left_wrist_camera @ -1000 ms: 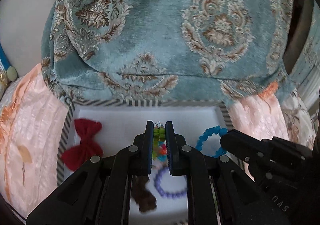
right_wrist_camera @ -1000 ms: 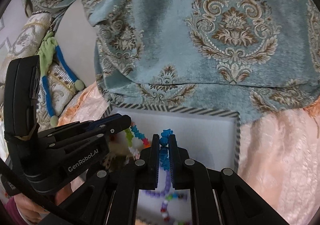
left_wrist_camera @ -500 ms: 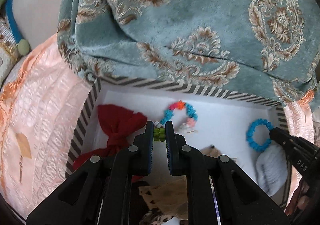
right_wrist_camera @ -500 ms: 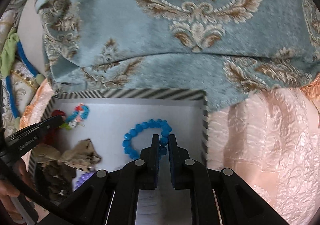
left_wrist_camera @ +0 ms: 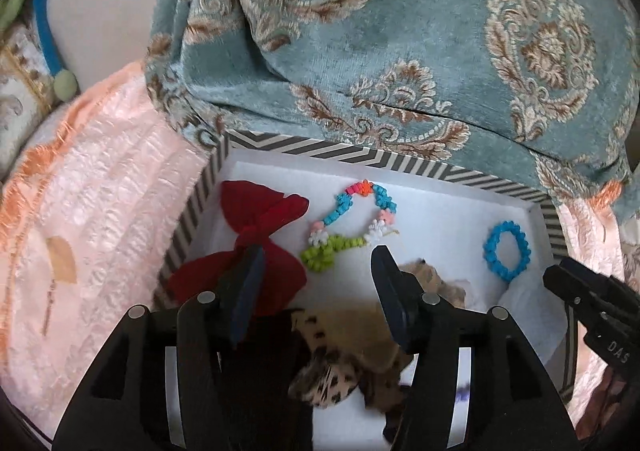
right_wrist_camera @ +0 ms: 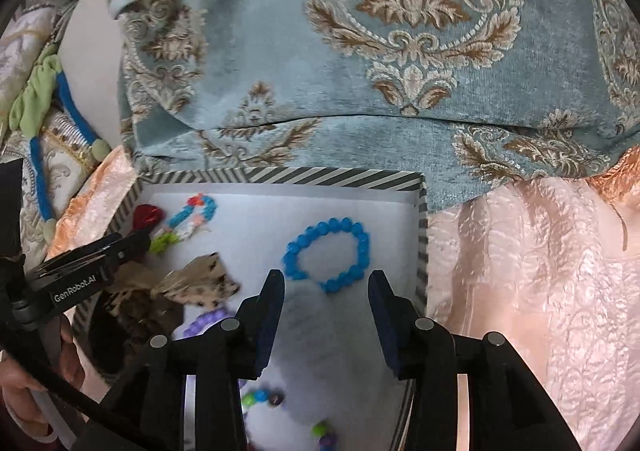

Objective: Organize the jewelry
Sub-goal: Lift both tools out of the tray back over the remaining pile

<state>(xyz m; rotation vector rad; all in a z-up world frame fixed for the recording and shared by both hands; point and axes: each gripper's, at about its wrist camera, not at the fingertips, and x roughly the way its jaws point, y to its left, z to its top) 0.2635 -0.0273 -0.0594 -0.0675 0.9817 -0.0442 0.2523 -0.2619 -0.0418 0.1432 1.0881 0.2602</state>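
A white box with a striped rim (left_wrist_camera: 360, 158) (right_wrist_camera: 320, 175) lies on the bed. In it lie a multicoloured bead bracelet (left_wrist_camera: 348, 219) (right_wrist_camera: 188, 219), a blue bead bracelet (left_wrist_camera: 507, 254) (right_wrist_camera: 328, 255), a red bow (left_wrist_camera: 256, 243) and a leopard-print bow (left_wrist_camera: 344, 363) (right_wrist_camera: 196, 287). My left gripper (left_wrist_camera: 316, 263) is open and empty just above the multicoloured bracelet. My right gripper (right_wrist_camera: 326, 291) is open and empty over the blue bracelet. A purple bead bracelet (right_wrist_camera: 208, 321) lies partly hidden behind my right gripper.
A teal patterned cushion (left_wrist_camera: 400, 31) (right_wrist_camera: 360, 51) stands right behind the box. Pink bedding (left_wrist_camera: 92, 219) (right_wrist_camera: 532, 271) surrounds it. Loose coloured beads (right_wrist_camera: 260, 397) lie at the near end of the box. The right gripper shows at the edge of the left view (left_wrist_camera: 592, 311).
Both grippers have opened. The multicoloured bracelet left the left gripper and the blue bracelet left the right gripper; both now lie on the box floor.
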